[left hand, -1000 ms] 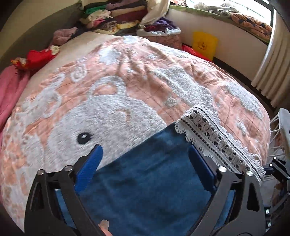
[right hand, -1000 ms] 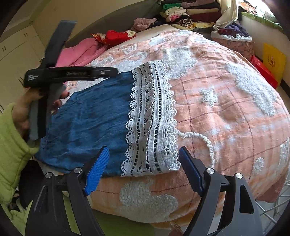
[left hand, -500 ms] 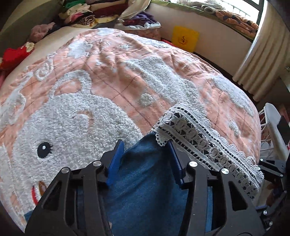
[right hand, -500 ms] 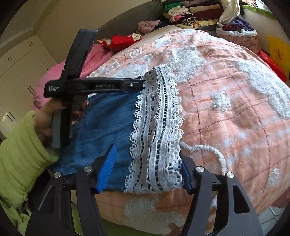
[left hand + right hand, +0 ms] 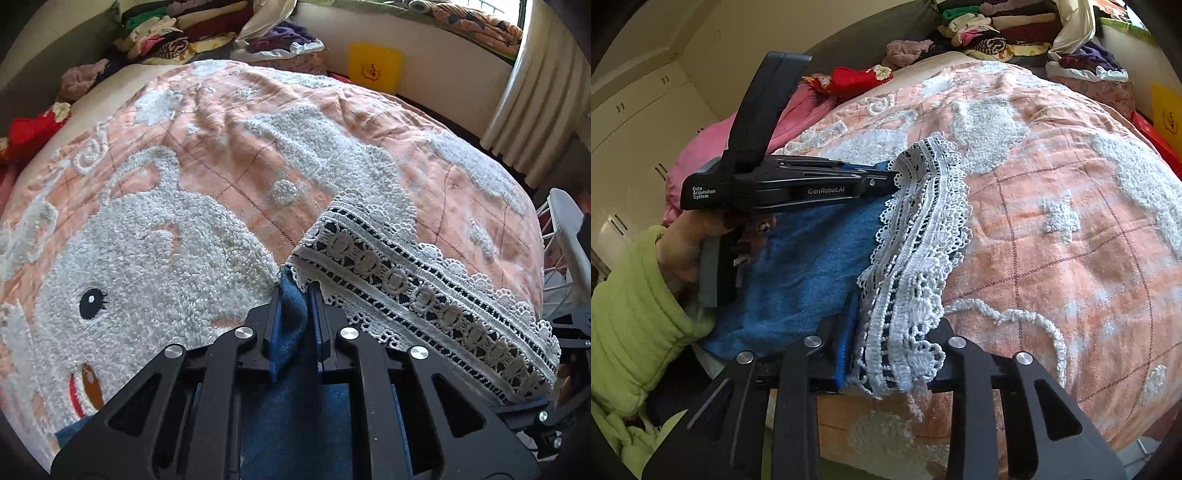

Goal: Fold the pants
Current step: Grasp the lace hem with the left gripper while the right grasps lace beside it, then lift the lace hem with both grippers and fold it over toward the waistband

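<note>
Both grippers, jaws just closing, are pinching the blue pants [image 5: 812, 258]: left gripper [image 5: 295, 314] gripping the far denim corner, right gripper [image 5: 890, 350] the near lace hem [image 5: 916, 240]

The pants [image 5: 809, 266] lie on the blanket's [image 5: 1052, 229] near edge — lace hem [image 5: 916, 240] toward its middle, clothes pile [image 5: 990, 29] behind it.

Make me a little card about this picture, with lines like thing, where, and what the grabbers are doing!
thing: blue pants with a white lace hem
where: lying on a peach blanket with a fluffy white animal on it
left gripper: jaws have just closed, pinching a corner of the blue cloth beside the lace
right gripper: jaws have just been closing, squeezing the bunched lace hem
holder: hand in a green sleeve
background: piles of clothes, yellow bag, curtain
</note>
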### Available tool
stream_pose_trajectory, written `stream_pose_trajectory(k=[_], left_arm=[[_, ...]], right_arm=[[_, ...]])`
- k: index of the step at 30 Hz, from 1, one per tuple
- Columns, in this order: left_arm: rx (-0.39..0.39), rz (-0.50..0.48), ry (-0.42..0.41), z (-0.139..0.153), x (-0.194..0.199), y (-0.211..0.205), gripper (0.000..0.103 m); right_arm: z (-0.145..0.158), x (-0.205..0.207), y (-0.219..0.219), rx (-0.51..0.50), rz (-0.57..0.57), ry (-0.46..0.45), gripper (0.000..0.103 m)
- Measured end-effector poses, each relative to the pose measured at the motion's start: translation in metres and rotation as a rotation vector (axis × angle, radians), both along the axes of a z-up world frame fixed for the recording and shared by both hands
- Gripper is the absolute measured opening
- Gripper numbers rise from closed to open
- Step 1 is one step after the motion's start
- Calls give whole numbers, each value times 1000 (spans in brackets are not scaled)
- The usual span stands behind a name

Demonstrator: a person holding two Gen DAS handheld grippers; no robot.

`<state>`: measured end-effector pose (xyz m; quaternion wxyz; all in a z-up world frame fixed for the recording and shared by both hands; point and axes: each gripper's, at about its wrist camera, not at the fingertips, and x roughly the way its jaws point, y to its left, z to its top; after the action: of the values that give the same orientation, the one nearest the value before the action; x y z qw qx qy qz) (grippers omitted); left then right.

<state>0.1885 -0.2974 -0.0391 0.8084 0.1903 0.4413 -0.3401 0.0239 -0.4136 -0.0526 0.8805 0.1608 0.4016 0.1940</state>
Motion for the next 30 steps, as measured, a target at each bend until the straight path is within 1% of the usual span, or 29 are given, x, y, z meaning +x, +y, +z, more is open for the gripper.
stream_pose_trajectory(k=[4, 8, 13, 18, 21, 24, 27, 30], left_arm=[[-53, 10, 10, 11, 0, 9, 4], [-144, 30, 7, 35, -4, 29, 4], [-224, 69, -26, 66, -10, 62, 4], [-260, 118, -38, 80, -16, 100, 4], [-276, 157, -41, 81, -18, 126, 4], [-282, 189, -35, 74, -20, 149, 4], [-278, 238, -5, 60, -18, 171, 4], [-286, 277, 21, 49, -19, 190, 5]], right_arm=[[14, -3, 1, -8, 0, -30, 26], [35, -8, 8, -16, 18, -78, 26], [65, -15, 29, -29, 65, -139, 26], [91, -16, 62, -50, 140, -193, 26], [99, -13, 93, -69, 204, -207, 26], [98, -8, 118, -82, 256, -200, 26], [88, -2, 148, -117, 310, -176, 26], [75, 1, 183, -183, 363, -149, 26]])
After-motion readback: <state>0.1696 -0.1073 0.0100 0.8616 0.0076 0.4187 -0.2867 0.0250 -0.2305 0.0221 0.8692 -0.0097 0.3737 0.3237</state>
